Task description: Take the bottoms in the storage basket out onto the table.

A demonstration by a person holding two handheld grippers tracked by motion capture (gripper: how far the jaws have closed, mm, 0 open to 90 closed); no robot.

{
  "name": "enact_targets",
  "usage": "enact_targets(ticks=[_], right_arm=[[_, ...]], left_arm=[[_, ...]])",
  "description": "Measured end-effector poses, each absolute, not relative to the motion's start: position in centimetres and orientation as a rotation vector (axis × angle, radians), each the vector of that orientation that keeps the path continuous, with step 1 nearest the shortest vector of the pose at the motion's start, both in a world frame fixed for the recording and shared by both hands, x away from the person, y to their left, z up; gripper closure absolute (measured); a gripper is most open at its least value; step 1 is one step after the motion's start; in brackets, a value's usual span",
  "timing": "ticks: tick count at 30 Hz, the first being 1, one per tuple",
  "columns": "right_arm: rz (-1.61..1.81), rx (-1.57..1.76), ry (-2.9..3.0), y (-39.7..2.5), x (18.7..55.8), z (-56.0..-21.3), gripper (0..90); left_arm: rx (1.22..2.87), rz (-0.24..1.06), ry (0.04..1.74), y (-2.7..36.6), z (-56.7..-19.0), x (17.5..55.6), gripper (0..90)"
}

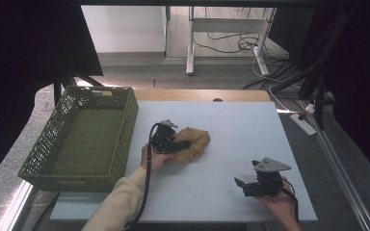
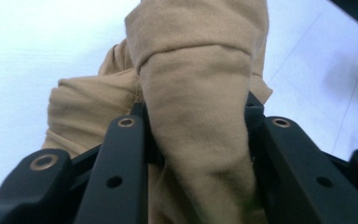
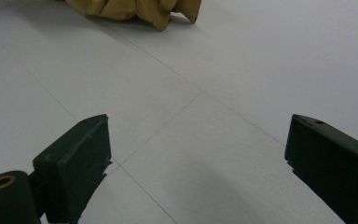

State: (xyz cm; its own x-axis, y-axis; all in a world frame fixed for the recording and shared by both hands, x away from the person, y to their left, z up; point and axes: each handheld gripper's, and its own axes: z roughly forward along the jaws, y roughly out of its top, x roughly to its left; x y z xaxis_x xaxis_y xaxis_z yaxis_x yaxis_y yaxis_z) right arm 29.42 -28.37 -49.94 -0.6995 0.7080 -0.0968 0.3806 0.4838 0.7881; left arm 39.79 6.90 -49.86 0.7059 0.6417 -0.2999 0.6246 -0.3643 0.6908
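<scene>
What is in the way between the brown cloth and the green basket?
Nothing visible blocks it. The tan cloth lies on the white table, clamped in the left gripper. The green basket stands just left of it, open on top. Its near wall is all the cloth would have to pass over.

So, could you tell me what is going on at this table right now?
A person works with a gripper in each hand. The left gripper has its jaws shut on a fold of the tan cloth, which lies bunched on the white table beside the green basket. The right gripper sits apart, nearer the person, jaws open and holding nothing, pointed toward the cloth.
</scene>
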Motion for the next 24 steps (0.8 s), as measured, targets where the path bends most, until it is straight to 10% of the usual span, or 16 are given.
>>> enact_targets(ticks=[24], right_arm=[[1.079,0.907,2.32,-28.44,29.42,-49.93,6.7]], left_arm=[[2.086,0.046,0.933,6.64,-49.4,39.35,48.2]])
